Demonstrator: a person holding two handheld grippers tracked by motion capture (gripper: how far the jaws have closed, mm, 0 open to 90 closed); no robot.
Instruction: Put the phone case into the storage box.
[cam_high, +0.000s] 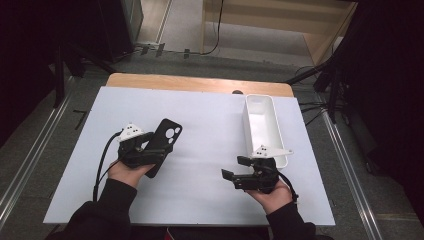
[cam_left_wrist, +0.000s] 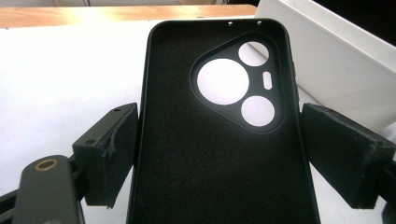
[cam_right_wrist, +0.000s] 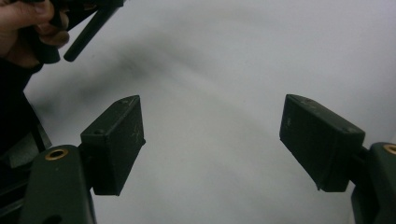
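Case (cam_left_wrist: 210, 154) pinched across its width by left gripper (cam_high: 141, 150), inside up, over left half of table (cam_high: 210, 130). Right gripper (cam_high: 235, 170) spread wide, nothing between, near tray (cam_high: 263, 130). Looks mid-carry; next probably swing across and drop into tray.

surface: white table (cam_high: 210, 150) | on it: white bin (cam_high: 262, 127), far right

Looks like a lab recording bay: white-topped wooden bench (cam_high: 210, 150), black curtains (cam_high: 30, 45) on both sides, metal floor rails (cam_high: 30, 150), loose black cables (cam_high: 218, 30) across grey floor.
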